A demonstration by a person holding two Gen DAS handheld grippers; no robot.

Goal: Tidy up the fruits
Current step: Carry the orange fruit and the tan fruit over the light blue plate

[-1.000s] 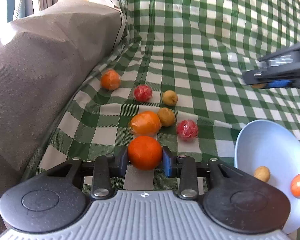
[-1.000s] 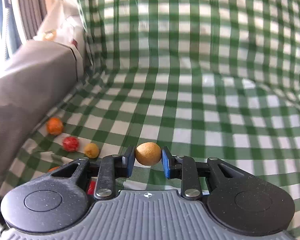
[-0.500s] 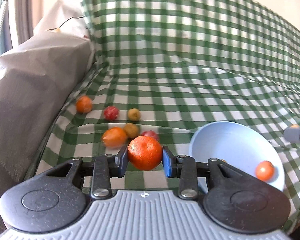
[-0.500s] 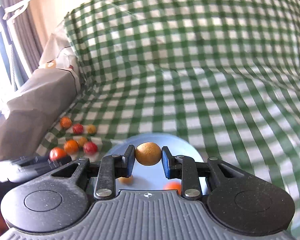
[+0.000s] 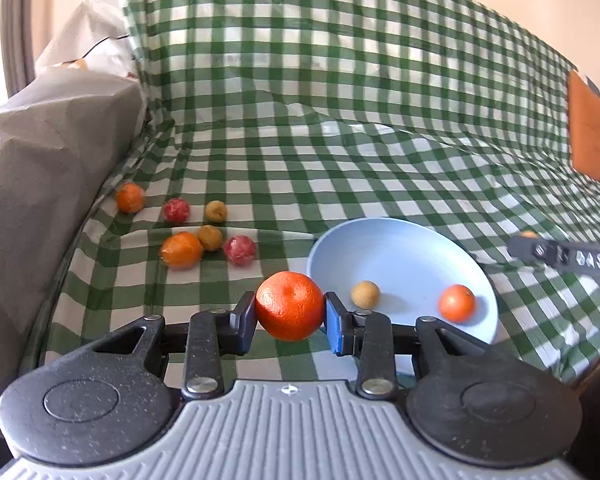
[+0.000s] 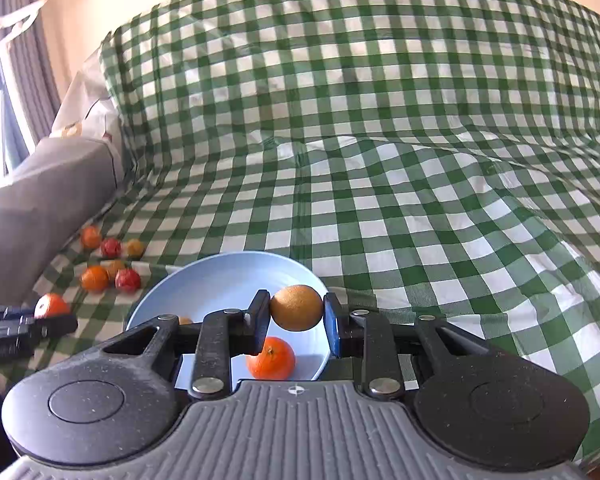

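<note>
Six loose fruits lying far left on the cloth, well apart from the bowl. Left gripper clamped on an orange, just short of the rim. Right gripper gripping a brown fruit above the bowl. Mid-delivery, by the look of it; next, probably lowering, then letting go gently to avoid bounce-out.

I count four oranges: one in my left tongs, one in the blue bowl at, two on the checked cloth. Four small brown fruits: one in my right tongs, one in the bowl, two on the cloth. Two red fruits. One bowl.
</note>
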